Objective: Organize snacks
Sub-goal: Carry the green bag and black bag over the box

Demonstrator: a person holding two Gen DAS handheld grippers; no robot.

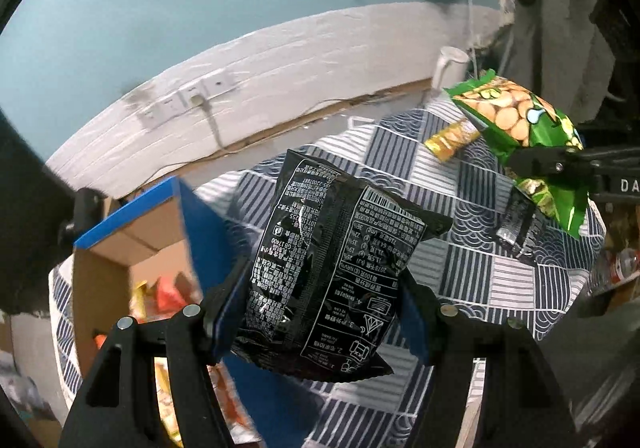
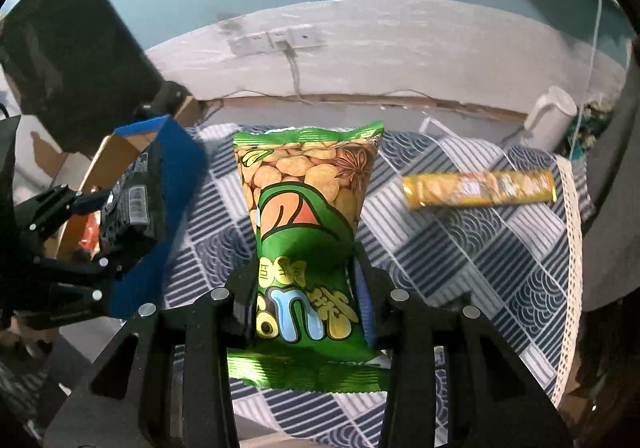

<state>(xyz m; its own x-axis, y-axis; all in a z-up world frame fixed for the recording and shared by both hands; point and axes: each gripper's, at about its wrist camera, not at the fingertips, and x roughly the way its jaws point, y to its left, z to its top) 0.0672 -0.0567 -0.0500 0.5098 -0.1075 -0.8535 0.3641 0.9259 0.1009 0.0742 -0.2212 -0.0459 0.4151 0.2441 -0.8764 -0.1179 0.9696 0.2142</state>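
our left gripper (image 1: 324,288) clamps its jaws on a black snack bag (image 1: 332,268) whose back panel shows a barcode and "gb17400". our right gripper (image 2: 306,288), at three o'clock, pinches a green snack bag (image 2: 308,216) with lettering we can't read.

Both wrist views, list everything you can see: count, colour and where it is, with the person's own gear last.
black snack bag: one, black with white print, held up above the cloth
green snack bag: one, green with yellow lettering, held up above the cloth
yellow snack stick pack: one, yellow, lying on the cloth towards the wall
cardboard box: one, blue outside and brown inside, at the cloth's left edge, orange and yellow packets inside
patterned cloth: one, navy and white, covering the table
white mug: one, far right corner
wall sockets: white row on the wall, one cable plugged in
left claw: black, shut on the black snack bag
right claw: black, shut on the green snack bag
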